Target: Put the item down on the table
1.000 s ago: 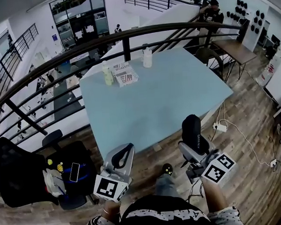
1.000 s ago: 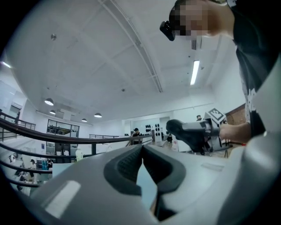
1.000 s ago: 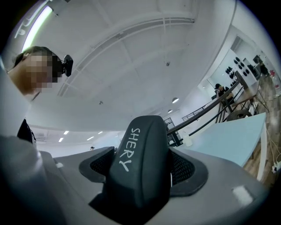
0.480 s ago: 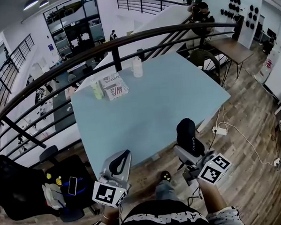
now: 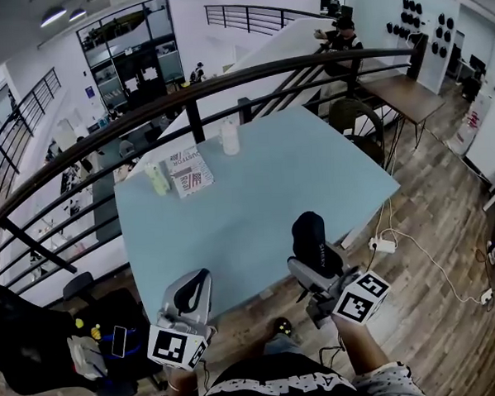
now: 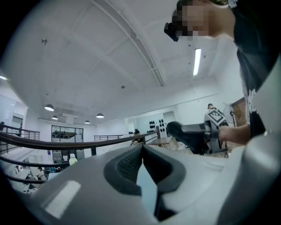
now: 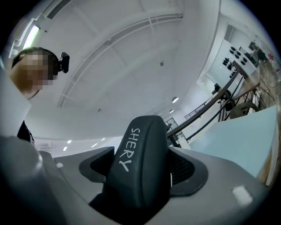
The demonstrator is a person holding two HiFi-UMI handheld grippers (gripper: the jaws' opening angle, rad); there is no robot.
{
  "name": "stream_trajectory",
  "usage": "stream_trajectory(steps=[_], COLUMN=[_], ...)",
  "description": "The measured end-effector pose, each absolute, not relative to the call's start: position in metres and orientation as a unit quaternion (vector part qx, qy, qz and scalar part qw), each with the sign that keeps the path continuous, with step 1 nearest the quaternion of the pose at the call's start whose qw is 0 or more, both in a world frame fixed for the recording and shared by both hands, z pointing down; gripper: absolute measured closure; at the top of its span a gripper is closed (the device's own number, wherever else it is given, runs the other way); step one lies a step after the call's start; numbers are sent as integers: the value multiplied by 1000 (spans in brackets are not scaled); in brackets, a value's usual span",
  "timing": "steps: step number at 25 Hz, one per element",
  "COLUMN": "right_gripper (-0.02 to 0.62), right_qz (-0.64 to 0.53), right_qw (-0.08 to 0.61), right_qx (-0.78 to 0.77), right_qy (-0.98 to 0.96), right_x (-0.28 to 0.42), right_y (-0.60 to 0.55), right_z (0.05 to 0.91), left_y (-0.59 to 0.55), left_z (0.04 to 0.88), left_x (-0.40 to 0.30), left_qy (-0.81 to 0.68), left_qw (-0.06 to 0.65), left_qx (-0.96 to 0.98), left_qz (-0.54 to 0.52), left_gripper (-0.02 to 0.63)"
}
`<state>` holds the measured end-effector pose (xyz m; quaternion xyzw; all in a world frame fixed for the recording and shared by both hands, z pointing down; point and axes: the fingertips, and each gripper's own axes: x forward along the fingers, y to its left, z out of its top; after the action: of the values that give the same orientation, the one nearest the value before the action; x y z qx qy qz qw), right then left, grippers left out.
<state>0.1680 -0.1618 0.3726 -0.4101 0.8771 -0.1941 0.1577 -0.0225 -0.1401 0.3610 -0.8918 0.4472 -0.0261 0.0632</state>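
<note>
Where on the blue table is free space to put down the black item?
The table is bare across its near edge, middle and right side. Only the far left edge by the railing is crowded: a greenish bottle, a printed packet, a white bottle.

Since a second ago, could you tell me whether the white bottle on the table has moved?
No. The white bottle stands at the table's far edge, just right of the printed packet, as before; only the camera shifted.

Black oblong case [image 7: 140, 162], white "SHERY" lettering, clamped upright in right tool [image 5: 315, 260], by pale-blue table's [image 5: 255, 193] near edge.
</note>
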Motion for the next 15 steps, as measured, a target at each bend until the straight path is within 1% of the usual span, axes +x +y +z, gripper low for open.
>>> stream_trajectory(steps=[7, 15], right_gripper=[209, 209], right_qz=[-203, -208], right_qw=[165, 158], right_qx=[-396, -396], right_qy=[880, 880], right_x=[194, 227], right_y=[-201, -235], right_z=[372, 377], left_y=[-173, -210], left_z=[360, 362], left_x=[11, 48], left_qy=[448, 448], left_qw=[65, 60], left_qx=[-891, -891], left_qz=[-36, -37], left_gripper=[606, 606])
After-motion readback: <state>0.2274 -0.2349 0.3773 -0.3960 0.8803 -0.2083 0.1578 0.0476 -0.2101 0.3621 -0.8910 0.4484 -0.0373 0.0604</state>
